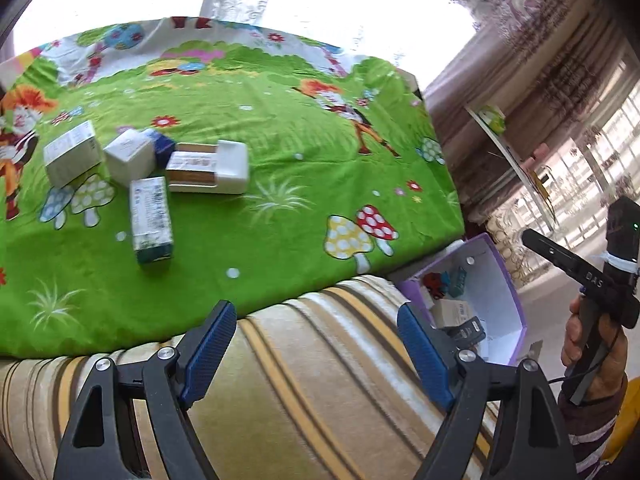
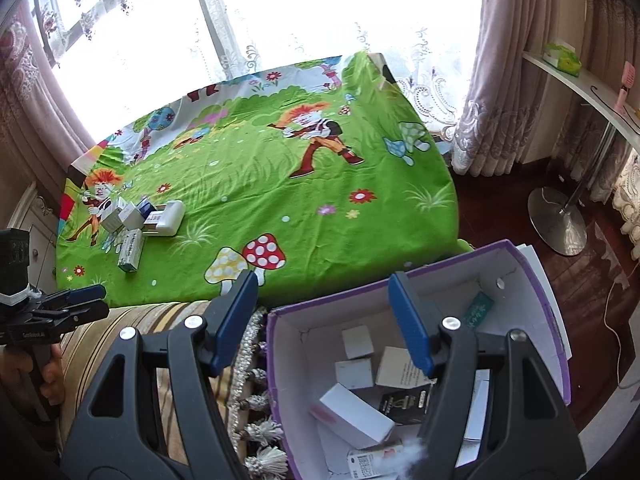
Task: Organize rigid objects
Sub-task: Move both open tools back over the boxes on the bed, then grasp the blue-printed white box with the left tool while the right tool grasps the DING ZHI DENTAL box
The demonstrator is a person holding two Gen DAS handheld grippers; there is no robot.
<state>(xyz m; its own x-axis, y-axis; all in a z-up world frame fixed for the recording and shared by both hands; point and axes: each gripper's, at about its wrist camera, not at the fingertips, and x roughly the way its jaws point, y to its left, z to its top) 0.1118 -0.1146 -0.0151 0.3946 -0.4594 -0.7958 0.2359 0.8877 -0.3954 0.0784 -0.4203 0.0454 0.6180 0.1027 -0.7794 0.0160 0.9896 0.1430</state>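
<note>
At lower right of the right wrist view, the right gripper [image 2: 324, 320] hangs spread and empty over the purple box [image 2: 536, 280] of small cartons. Left gripper [image 1: 316, 344], also spread, holds nothing above the striped cushion [image 1: 320, 400]. Five cartons [image 1: 152, 216] cluster at left on the green sheet [image 1: 280, 128].

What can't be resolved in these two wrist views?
- Small dark blue box on the green cartoon bedsheet: mostly hidden behind the white square carton, both views.
- Purple-walled cardboard box: the right gripper, open, covers part of its contents in the right wrist view; the near end is cut off by the frame edge.
- Carton labels: too small and blurred.
- Left gripper, open: only its own fingers show.
</note>
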